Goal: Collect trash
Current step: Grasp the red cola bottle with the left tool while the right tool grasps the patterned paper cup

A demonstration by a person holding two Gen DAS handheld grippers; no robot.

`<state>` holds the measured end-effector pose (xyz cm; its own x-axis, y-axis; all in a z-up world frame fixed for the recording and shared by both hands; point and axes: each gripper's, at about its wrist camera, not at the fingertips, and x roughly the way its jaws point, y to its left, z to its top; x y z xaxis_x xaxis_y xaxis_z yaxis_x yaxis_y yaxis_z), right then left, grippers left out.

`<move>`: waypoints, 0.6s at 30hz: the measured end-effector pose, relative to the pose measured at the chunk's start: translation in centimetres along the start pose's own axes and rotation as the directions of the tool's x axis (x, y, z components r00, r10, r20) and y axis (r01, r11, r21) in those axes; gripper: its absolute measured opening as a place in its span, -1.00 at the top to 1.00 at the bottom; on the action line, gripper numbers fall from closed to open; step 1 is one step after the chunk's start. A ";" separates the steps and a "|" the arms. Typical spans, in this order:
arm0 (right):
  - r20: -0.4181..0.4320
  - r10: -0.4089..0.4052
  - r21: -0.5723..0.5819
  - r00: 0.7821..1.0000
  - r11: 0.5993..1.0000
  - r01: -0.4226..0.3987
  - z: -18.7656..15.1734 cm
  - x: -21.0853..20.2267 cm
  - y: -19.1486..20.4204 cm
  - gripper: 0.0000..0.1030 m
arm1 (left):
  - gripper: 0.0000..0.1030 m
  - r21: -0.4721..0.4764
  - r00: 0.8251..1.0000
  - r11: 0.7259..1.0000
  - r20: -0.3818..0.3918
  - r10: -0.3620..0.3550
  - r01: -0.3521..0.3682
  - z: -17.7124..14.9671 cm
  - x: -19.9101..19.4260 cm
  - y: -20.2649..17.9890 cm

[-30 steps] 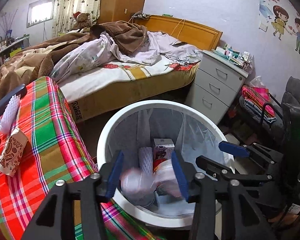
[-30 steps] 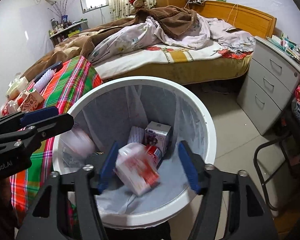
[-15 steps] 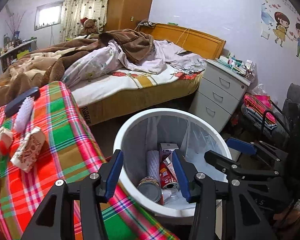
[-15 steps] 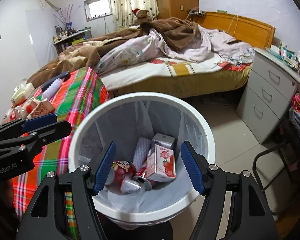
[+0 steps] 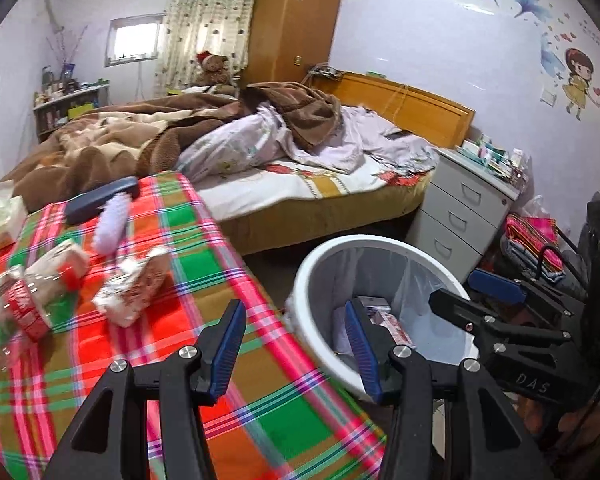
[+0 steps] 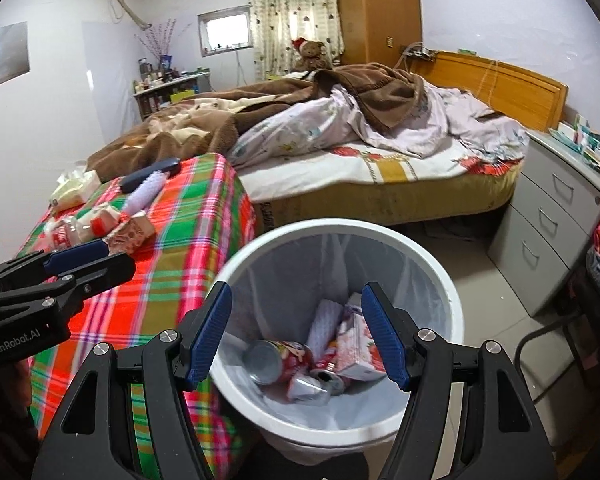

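My left gripper [image 5: 296,344] is open and empty, hanging over the edge of the plaid-covered table [image 5: 228,248], beside the white lined bin [image 5: 380,240]. On the cloth to its left lie a patterned carton [image 5: 134,288], a second carton [image 5: 56,264] and a crumpled red-labelled bottle [image 5: 16,308]. My right gripper [image 6: 298,340] is open with nothing in it, above the bin [image 6: 340,226]. Inside the bin lie a red can [image 6: 276,360], a crushed can [image 6: 316,384] and a strawberry carton [image 6: 356,344]. The left gripper [image 6: 80,256] shows at the left of the right wrist view.
A white brush with a dark handle [image 5: 112,216] and a tissue pack [image 5: 0,220] lie at the table's far side. Behind stands an unmade bed [image 6: 360,160]. A grey drawer unit [image 6: 556,216] is to the right, with a chair and bags [image 5: 540,240] beyond the bin.
A second ago blurred items were dropping from both grippers; they now lie in the bin. Both grippers have risen, and the left has swung left over the table edge.
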<state>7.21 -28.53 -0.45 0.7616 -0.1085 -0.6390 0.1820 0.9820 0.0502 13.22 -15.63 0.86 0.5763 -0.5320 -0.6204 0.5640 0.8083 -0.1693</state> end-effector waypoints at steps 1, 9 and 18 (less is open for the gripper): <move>0.003 0.005 -0.005 1.000 1.000 -0.005 0.1 0.0 0.3 -0.34 | 0.01 -0.006 1.000 1.000 0.004 0.005 -0.005 -0.1 -0.3 0.4; 0.008 0.065 -0.048 0.998 0.997 -0.065 0.6 0.6 3.6 -0.33 | 0.00 -0.078 0.994 0.992 0.036 0.101 -0.098 -0.9 -3.0 5.0; -0.006 0.136 -0.071 0.991 0.988 -0.136 1.4 1.8 7.3 -0.34 | -0.01 -0.141 0.977 0.970 0.055 0.206 -0.197 -1.3 -5.9 10.8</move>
<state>10.79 -21.81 -0.13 0.7757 0.0271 -0.6305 0.0320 0.9961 0.0822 15.15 -3.43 1.68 0.7120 -0.3669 -0.5986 0.3501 0.9246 -0.1503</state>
